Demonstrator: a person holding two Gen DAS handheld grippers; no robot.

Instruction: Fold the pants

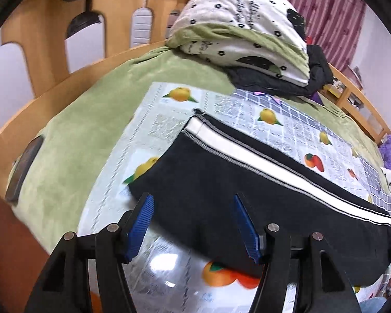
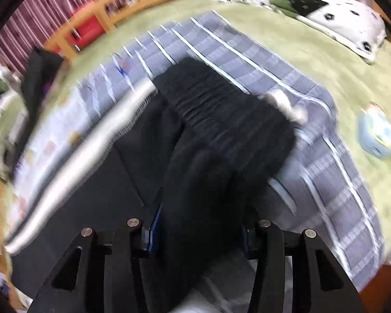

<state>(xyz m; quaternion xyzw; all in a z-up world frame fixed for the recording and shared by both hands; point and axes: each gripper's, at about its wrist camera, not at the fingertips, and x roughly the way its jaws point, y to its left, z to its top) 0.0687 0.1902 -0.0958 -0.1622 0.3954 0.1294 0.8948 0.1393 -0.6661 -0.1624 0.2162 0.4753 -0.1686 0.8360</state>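
Wooden bed frame (image 1: 52, 60) rails a green-sheeted bed (image 1: 73, 140); striped maroon curtain (image 1: 333, 10) behind; pale wall (image 1: 2, 75) beside.

bedroom | wooden bed frame (image 1: 39, 39) | pillow (image 2: 312, 7) | curtains (image 1: 333, 13)

Script on the quilt (image 1: 243, 13) and mat (image 1: 166, 120) is illegible.

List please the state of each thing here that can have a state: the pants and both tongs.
Pants: black with a white side stripe, lying on the fruit-print cloth; waistband end bunched and lifted.
Left tongs: open, holding nothing, at the edge of the pants.
Right tongs: closed on the pants.
Quilt: folded, on the green bedsheet.
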